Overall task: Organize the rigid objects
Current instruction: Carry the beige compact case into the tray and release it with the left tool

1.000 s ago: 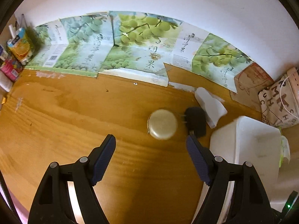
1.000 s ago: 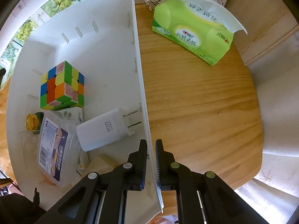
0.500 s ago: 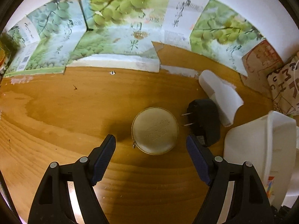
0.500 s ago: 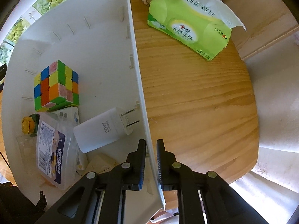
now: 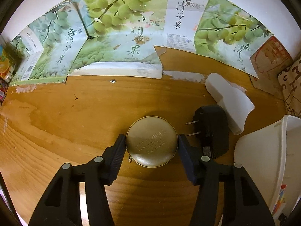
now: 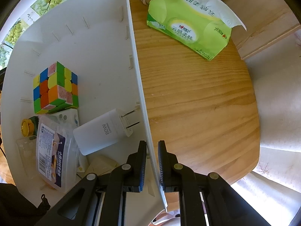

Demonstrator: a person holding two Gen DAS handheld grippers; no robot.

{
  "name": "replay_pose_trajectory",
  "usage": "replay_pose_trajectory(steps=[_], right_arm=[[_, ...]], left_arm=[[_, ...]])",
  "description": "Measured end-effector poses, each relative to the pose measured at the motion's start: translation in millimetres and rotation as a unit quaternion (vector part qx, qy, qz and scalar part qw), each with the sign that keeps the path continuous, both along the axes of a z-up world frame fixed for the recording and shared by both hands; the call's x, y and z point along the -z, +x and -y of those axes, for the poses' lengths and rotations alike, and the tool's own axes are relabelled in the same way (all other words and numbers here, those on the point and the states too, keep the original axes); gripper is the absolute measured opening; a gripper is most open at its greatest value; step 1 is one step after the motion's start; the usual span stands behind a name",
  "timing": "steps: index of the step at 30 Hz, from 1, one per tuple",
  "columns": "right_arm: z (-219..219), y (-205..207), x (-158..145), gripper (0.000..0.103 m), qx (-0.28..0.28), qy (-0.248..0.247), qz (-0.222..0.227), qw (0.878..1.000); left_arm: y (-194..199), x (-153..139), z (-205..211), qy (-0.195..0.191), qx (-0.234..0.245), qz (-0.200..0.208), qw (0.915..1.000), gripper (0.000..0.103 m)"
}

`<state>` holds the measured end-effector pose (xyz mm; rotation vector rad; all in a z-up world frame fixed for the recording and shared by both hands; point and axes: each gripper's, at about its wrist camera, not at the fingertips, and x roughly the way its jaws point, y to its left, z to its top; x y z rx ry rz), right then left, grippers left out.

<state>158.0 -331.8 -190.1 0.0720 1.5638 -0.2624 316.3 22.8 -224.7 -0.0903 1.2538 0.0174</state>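
The round gold metal tin (image 5: pixel 151 141) with embossed lettering on its lid lies flat on the wooden tabletop (image 5: pixel 75 124), right between the two fingers of the left gripper (image 5: pixel 151 143). Those jaws are closing around it; the pads sit at the tin's rim on either side, though I cannot tell whether they press it yet. Just beside the tin on the right lies a black plug-in adapter (image 5: pixel 210 130) with its two prongs pointing toward the tin, and a white plastic scoop-like piece (image 5: pixel 228 103) rests behind that. A white plastic bin (image 5: pixel 263 162) stands at the right edge. Flattened cardboard printed with green grapes (image 5: pixel 120 37) leans along the wall.

From the right wrist, the right gripper (image 6: pixel 152 151) is clenched on the thin side wall of the white bin (image 6: pixel 140 86), one finger inside and one outside. Inside the bin lie a scrambled colour cube (image 6: pixel 55 88), a white charger block (image 6: pixel 105 131) marked 80W, a clear plastic box with a blue label (image 6: pixel 54 150) and a small yellow-capped item (image 6: pixel 28 127). A green pack of tissues (image 6: pixel 190 26) lies on the table beyond the bin.
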Motion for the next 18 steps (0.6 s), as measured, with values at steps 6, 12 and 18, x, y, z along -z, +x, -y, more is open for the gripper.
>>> replay_pose_trajectory(steps=[6, 12, 18], right_arm=[[1.0, -5.9, -1.6, 0.013, -0.001, 0.003, 0.012, 1.000], [2.0, -12.4, -3.6, 0.012, -0.003, 0.005, 0.022, 1.000], [-0.4, -18.2, -7.4, 0.011, -0.019, 0.003, 0.037, 0.999]], left_arm=[[-18.6, -21.8, -2.3, -0.007, 0.008, 0.013, 0.9999, 0.059], [-44.3, -68.7, -5.5, -0.001, 0.012, 0.090, 0.9959, 0.059], [-75.8, -118.7, 10.3, -0.025, 0.053, 0.175, 0.9827, 0.059]])
